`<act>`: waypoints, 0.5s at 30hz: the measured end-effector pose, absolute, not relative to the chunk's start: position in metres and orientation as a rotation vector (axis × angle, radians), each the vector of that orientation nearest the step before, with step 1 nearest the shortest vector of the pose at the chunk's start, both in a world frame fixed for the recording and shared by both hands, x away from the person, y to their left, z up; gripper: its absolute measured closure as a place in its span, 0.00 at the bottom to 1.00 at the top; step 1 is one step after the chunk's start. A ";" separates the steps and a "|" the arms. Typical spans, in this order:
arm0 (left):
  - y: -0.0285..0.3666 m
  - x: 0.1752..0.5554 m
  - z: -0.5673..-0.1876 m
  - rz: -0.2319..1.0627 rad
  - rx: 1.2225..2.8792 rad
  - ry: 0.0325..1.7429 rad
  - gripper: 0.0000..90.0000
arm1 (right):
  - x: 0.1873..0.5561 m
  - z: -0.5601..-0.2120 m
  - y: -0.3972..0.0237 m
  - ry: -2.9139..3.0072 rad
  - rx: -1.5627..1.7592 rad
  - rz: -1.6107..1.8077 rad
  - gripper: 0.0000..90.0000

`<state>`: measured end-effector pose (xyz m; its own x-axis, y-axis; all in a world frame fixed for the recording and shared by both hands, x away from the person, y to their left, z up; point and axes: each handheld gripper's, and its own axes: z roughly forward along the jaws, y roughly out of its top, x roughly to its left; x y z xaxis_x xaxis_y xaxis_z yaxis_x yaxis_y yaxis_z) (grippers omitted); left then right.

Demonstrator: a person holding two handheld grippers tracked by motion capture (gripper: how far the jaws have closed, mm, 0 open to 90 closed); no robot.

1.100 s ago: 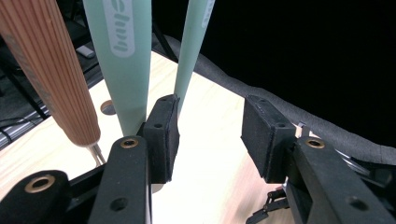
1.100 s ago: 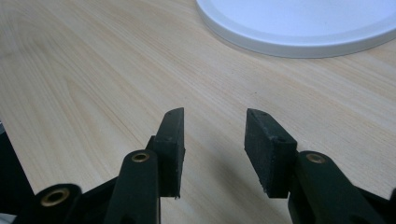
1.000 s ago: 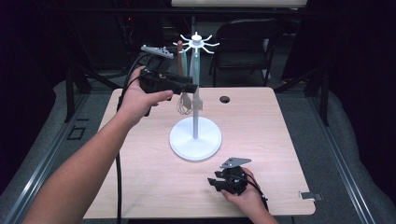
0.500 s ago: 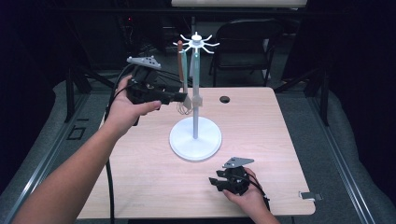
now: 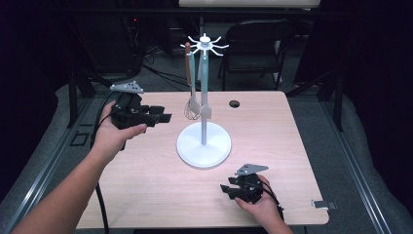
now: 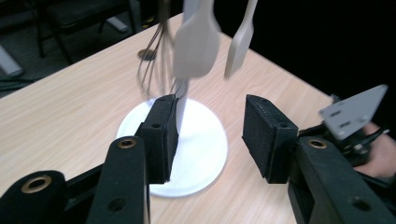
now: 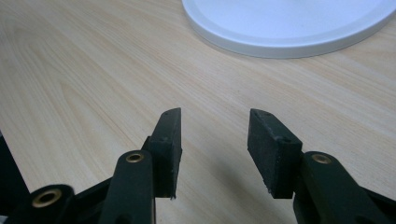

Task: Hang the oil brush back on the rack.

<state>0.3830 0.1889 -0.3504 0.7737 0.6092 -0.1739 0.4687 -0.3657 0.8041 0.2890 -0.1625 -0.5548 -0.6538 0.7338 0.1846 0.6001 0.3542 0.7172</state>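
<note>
1. The left gripper (image 5: 163, 117), a black two-jaw tool with a grey three-cornered plate on top, is held level above the left part of the pale wood-grain table (image 5: 146, 185). Its jaws stand apart with nothing between them and aim at the hanging utensils.
2. Compared with a second ago, this gripper is lower and further to the left, away from the stand.
3. Just right of its tips hang a thin wire whisk (image 5: 189, 110) with a brown handle and two flat pale spatulas (image 5: 205, 111), all dangling from the hooked crown of a white utensil stand (image 5: 203, 145).
4. In the left gripper view the broad matte spatula blade (image 6: 196, 44) hangs ahead of and above the open jaws, the whisk (image 6: 154, 56) to its left and a narrower spatula (image 6: 239, 46) to its right, none touched.
5. The stand has a slim pole and a smooth round disc base, resting mid-table.
6. The right gripper (image 5: 225, 188) lies low at the near right, beside the base. Its jaws have just been opening and are empty, above bare wood in the right gripper view (image 7: 215, 140).
</note>
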 end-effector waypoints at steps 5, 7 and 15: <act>0.199 0.377 -0.381 0.185 2.032 0.859 0.61 | 0.288 -0.555 -0.164 2.435 1.212 1.173 0.60; 0.200 0.373 -0.390 0.195 2.033 0.875 0.61 | 0.288 -0.554 -0.166 2.436 1.220 1.165 0.60; 0.208 0.353 -0.436 0.199 2.004 0.921 0.60 | 0.288 -0.555 -0.170 2.418 1.227 1.182 0.59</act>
